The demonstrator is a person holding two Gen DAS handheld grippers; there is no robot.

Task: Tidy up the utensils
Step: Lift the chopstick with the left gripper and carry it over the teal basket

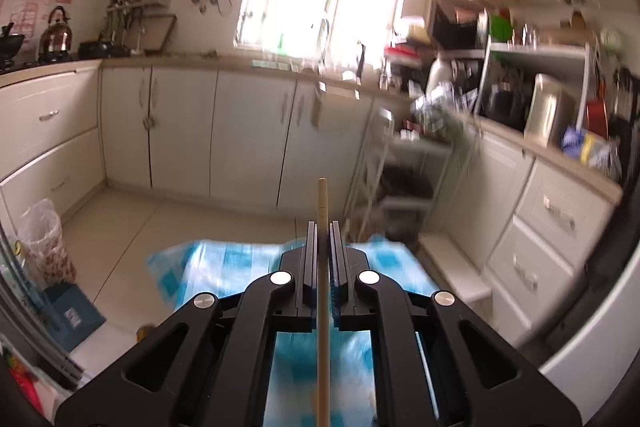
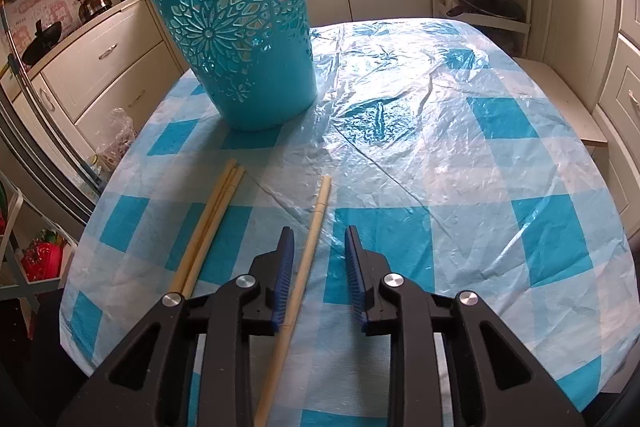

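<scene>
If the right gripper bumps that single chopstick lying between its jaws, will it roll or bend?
The chopstick looks like a stiff, thin wooden rod, so it should not bend. It probably slides or rolls easily on the glossy, wrinkled plastic tablecloth. It lies beside one blue pad of the open right gripper, so closing may nudge it sideways first.

No writing could be read anywhere from where I stood. The pink and white patterned panels on the wall (image 2: pixel 52 7) behind the stove seemed to carry lettering, but it was too small and blurred to make out. The small blue box on the floor (image 1: pixel 74 315) bore a pale mark that was just as illegible.
</scene>
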